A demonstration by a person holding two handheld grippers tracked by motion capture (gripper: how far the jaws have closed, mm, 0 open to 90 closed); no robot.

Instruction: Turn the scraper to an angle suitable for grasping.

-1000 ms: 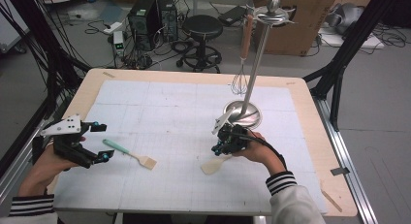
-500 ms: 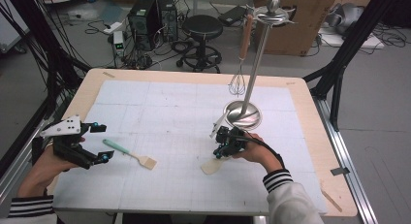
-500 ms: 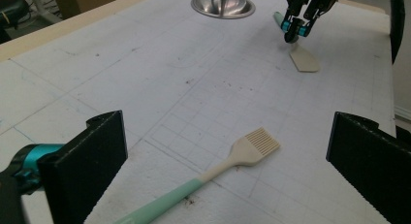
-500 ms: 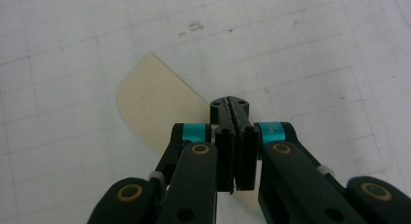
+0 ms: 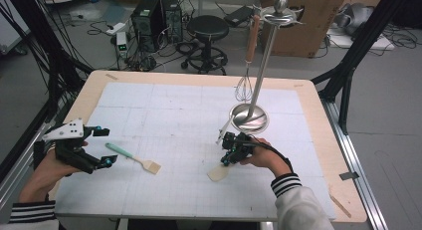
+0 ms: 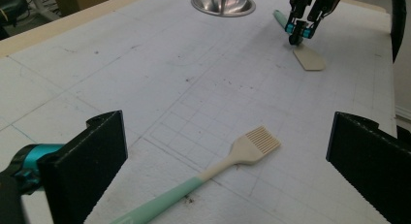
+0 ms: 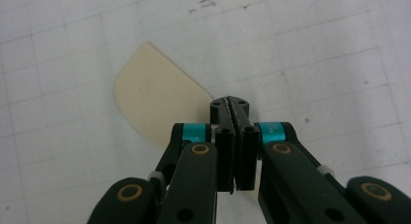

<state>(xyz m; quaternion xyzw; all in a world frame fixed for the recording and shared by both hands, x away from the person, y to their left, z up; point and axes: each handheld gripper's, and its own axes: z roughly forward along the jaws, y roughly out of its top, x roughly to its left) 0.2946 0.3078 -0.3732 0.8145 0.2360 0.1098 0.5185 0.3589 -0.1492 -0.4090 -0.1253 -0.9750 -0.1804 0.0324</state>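
Nearest me, my left gripper [image 5: 102, 146] rests on the near left of the worktop [image 5: 164, 98], its jaws spread wide and holding nothing. Between them, seen through the left gripper view, lies a pastry brush [image 6: 208, 173] with a mint green handle and a cream comb-like head. The jaws stand on either side of it without touching it.

Further over, towards the middle right, my right gripper [image 5: 225, 158] points steeply down at a spatula [image 5: 219, 171] with a flat cream blade. Its jaws are clenched tight. In the right gripper view they meet just above the blade, about where the blade narrows into the handle. I judge they are pinching the spatula's neck, though the contact itself is hidden under the jaws. The blade lies flat on the worktop, and the pale handle slants up behind the gripper.

I expect the spatula to be light, with a stiff handle and a bendy, slightly smooth blade that would flex rather than break. The neck or handle is the place to hold it, since the blade would bend under a grip.

Beyond it stands a steel rack [image 5: 259, 75] on a round dish-shaped base, with a whisk [image 5: 244, 88] hanging from its top.
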